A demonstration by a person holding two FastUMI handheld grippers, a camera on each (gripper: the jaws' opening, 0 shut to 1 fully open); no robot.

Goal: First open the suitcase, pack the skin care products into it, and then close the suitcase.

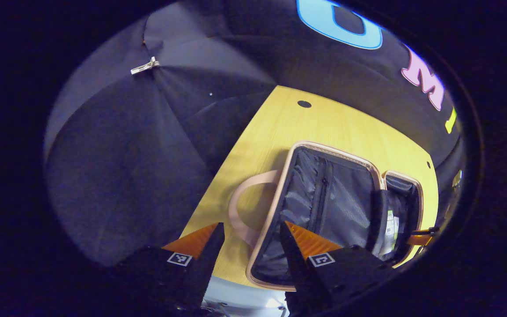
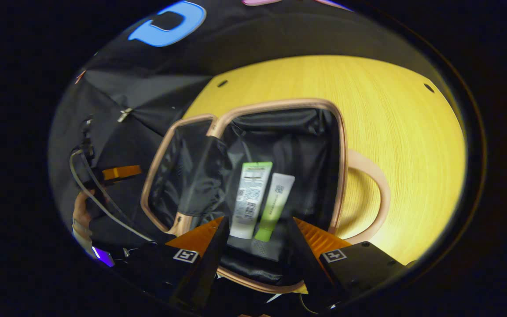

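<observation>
Suitcase (image 2: 341, 145): we count one, lying open on the counter (image 2: 403, 132), both halves lined in dark fabric, rims in a pinkish tan. In the left gripper view the same suitcase (image 1: 280, 193) reaches the counter's near edge.
Handle (image 2: 379, 193): one pinkish loop lying flat on the counter beside the suitcase's deeper half.
Skin care tubes: we count two, side by side and touching inside the deeper half: a white tube with a green cap end (image 2: 250, 200) and a pale tube fading to green (image 2: 274, 207). Their lower ends sit just beyond the right hand-held gripper's fingers.
Left hand-held gripper (image 1: 251, 231): fingers spread wide, nothing between them; it hovers over the suitcase rim and handle near the counter's near edge.
Right hand-held gripper (image 2: 255, 226): fingers spread wide, holding nothing, poised above the two tubes.
Other gripper seen afar: in the right gripper view, a hand (image 2: 82, 211) holds the left device beyond the shallower half, with a cable looping down.
Holes in the counter: we count two dark holes near its far edge in the right gripper view.
Hard to make out: the tubes' print is too small to tell; in the left gripper view the far half's contents are dark and cramped at the edge.
</observation>
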